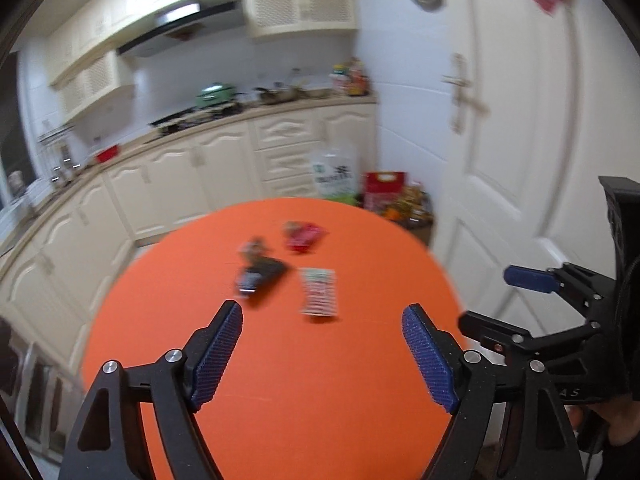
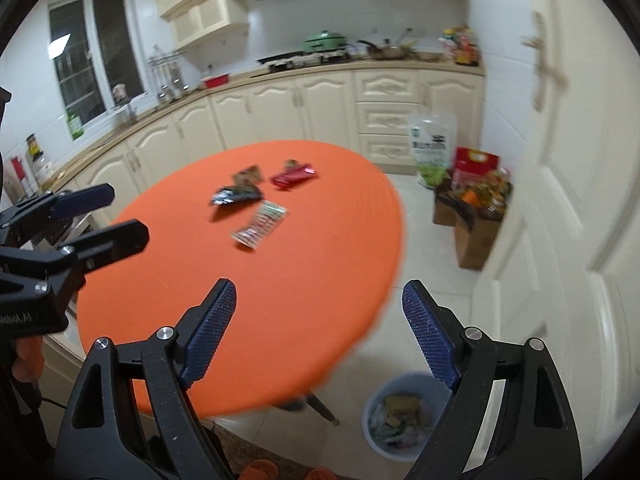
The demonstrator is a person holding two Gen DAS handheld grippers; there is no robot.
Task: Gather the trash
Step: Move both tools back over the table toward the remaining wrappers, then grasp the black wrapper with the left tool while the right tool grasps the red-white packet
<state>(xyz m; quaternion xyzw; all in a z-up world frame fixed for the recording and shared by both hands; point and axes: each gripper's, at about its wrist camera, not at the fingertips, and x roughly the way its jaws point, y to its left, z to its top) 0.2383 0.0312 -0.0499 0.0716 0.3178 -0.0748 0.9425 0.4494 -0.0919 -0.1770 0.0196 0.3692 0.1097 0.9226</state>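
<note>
The left gripper was held above the near edge of the round orange table, its blue pads spread wide with nothing between them. The right gripper was likewise held wide open and empty, over the table's near right edge, with bare floor seen past its right finger. Each gripper was also caught at the side of the other's view, jaws apart.

Below the right gripper, on the floor just beside the table's near edge, a blue bin was seen, with scraps already lying in it.

Four pieces of trash were left on the table towards its far edge, well apart from both grippers. Nearest lay a striped wrapper. Just beyond it and to its left a dark packet was seen, with a brown scrap at its far side, touching or nearly so; blur prevented more from being told. A red packet lay to the right of these, closest to the far edge.

Behind the table, cream cabinets were lined along the wall, bags were stacked on the floor by a white door, and a green pot was set on the counter.
</note>
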